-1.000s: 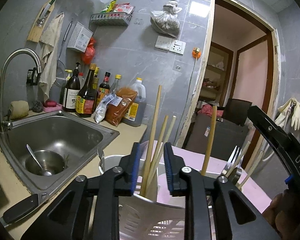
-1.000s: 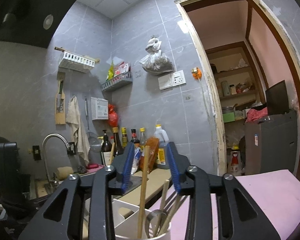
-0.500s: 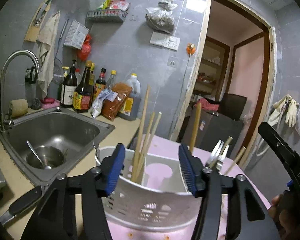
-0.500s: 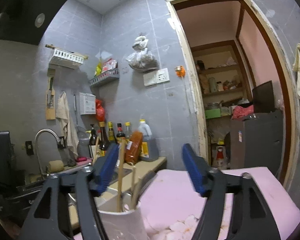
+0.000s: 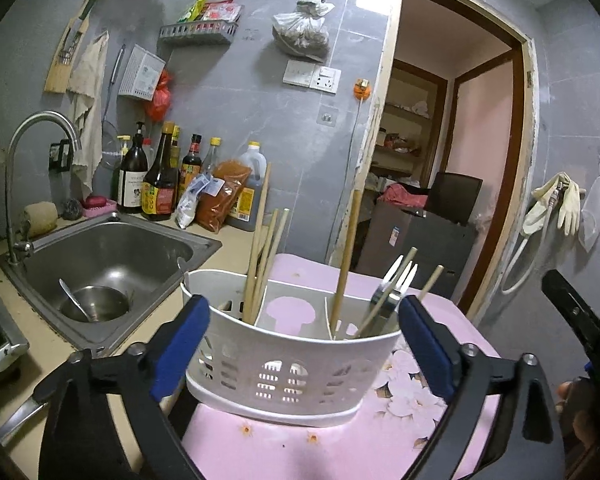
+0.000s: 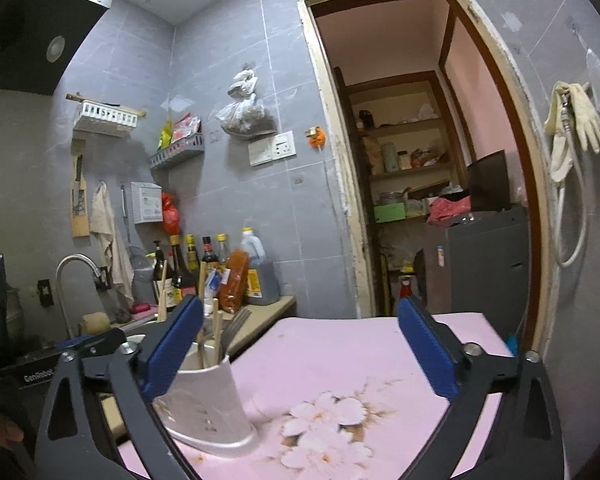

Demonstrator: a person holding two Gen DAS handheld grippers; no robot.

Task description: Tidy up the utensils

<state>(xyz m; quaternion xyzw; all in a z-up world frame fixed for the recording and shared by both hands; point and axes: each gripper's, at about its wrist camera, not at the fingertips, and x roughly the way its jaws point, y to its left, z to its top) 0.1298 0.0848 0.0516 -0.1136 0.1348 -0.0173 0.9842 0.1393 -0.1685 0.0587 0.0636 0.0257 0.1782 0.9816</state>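
Note:
A white perforated utensil holder (image 5: 292, 364) stands on a pink floral mat (image 5: 340, 440). Wooden chopsticks (image 5: 260, 256) lean in its left compartment. A single chopstick (image 5: 348, 256) and a fork (image 5: 400, 276) stand in its right one. My left gripper (image 5: 303, 312) is just in front of it, its jaws opening. The holder sits between the blue pads (image 5: 180, 340), which do not touch it. In the right wrist view the holder (image 6: 208, 400) is beside the left finger. My right gripper (image 6: 300, 312) has its jaws opening with only bare mat between them.
A steel sink (image 5: 100, 256) with a bowl and spoon lies to the left, under a faucet (image 5: 40, 128). Sauce bottles (image 5: 160, 180) line the back wall. A knife handle (image 5: 16, 424) rests on the counter's front edge. A doorway (image 5: 452, 168) opens behind the mat.
Both grippers have spread from nearly shut on chopsticks to wide and drawn back from the holder. The chopsticks now stand loose in the holder.

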